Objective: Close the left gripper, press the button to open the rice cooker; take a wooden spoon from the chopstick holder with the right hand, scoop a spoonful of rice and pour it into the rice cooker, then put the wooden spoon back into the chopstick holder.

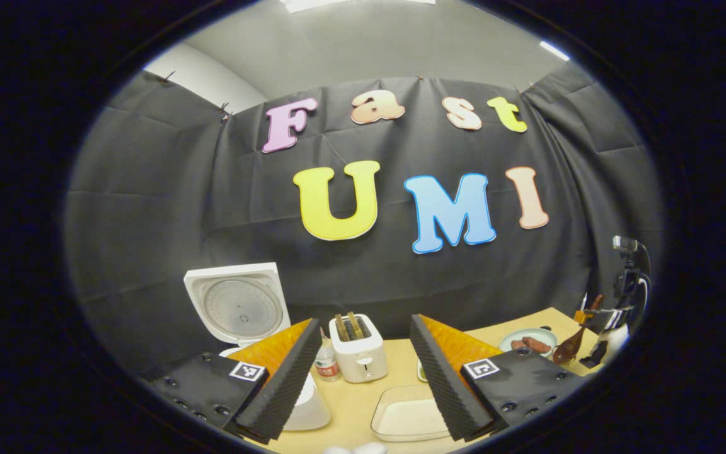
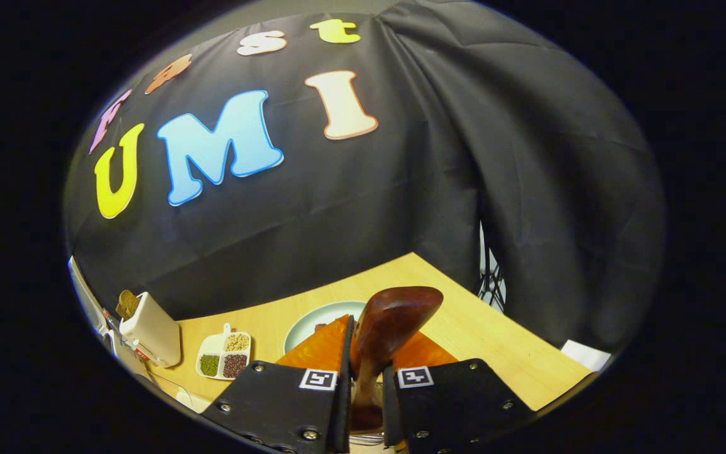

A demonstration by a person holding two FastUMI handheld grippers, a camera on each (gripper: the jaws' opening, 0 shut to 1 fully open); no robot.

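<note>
Dark brown wood fills the right hand-held gripper [image 2: 363, 394]: its fingers clamp the handle of the glossy wooden spoon [image 2: 394, 321], bowl up and apparently empty. The left hand-held gripper [image 1: 363, 384] hangs with its jaws apart, holding nothing. The white rice cooker [image 1: 303, 403] at the table's left edge stands with its lid up, so the scooping step seems next. Farther off, a divided white dish [image 2: 224, 356] holds beans and grains.

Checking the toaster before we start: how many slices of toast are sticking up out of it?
2: both stand side by side in the slots of the toaster, the left slice and the right slice.
</note>
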